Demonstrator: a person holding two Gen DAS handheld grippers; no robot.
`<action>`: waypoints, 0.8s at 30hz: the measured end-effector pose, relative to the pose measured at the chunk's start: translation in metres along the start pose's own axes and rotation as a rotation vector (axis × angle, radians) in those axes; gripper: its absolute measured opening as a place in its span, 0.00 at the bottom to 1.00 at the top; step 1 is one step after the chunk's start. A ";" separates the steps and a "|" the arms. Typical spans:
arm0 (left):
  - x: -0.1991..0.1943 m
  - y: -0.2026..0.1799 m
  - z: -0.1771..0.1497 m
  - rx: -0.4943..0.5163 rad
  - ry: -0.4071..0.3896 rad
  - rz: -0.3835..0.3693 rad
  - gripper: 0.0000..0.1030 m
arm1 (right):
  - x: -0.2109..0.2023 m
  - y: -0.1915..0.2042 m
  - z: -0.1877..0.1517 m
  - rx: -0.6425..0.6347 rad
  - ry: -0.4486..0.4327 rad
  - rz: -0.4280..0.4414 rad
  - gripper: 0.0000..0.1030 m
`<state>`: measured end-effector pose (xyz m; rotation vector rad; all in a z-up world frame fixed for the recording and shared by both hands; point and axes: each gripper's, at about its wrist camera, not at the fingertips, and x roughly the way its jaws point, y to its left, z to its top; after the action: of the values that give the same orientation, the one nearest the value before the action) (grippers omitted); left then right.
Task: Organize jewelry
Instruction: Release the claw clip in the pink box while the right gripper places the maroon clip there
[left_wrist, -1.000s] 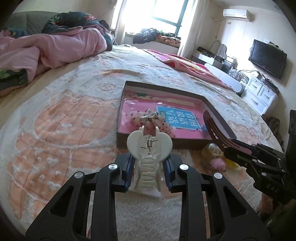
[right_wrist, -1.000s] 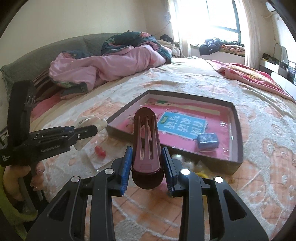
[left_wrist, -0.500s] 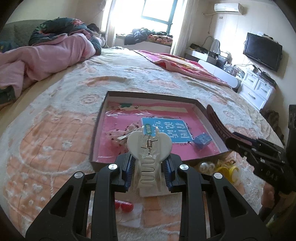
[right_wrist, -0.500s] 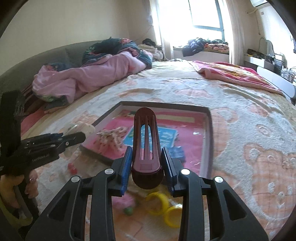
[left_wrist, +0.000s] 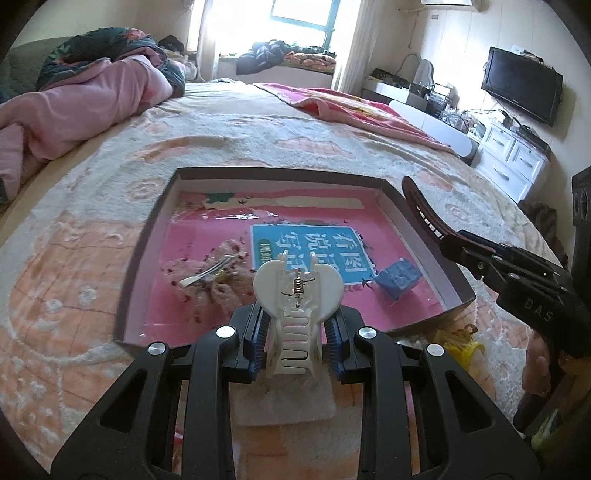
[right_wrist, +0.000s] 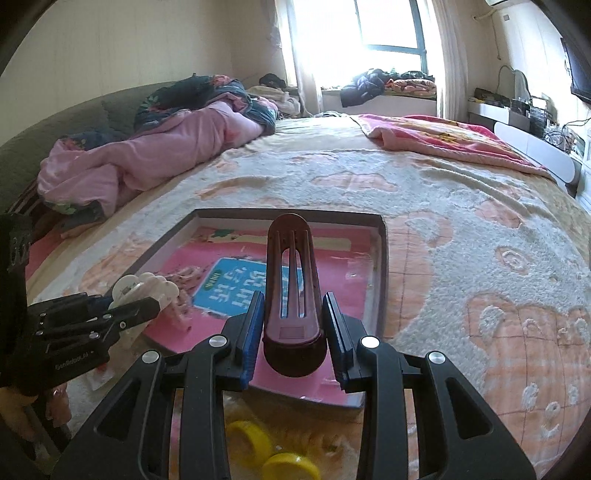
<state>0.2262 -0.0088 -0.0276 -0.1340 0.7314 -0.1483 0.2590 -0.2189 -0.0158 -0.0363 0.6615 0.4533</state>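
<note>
Clenching a white claw clip (left_wrist: 296, 295) and maroon hair clip (right_wrist: 291, 280), both jaws needed lowering inside the tray (left_wrist: 147, 236) before release.

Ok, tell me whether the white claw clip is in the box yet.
Not yet. The white claw clip is clamped in the left hand-held gripper, above the near edge of the box.

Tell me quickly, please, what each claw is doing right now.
Left claw: closed on the white hair clip.
Right claw: closed on the maroon hair clip.
</note>
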 end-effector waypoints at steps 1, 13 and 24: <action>0.002 -0.001 0.001 0.002 0.001 0.000 0.20 | 0.002 -0.001 0.001 0.000 0.003 -0.002 0.30; 0.033 -0.011 0.006 0.018 0.043 -0.005 0.20 | 0.029 -0.013 0.008 -0.012 0.041 -0.016 0.30; 0.055 -0.010 0.006 0.001 0.074 0.005 0.20 | 0.056 -0.020 0.011 -0.019 0.092 -0.016 0.30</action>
<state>0.2700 -0.0280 -0.0571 -0.1266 0.8058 -0.1491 0.3128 -0.2125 -0.0427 -0.0806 0.7472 0.4445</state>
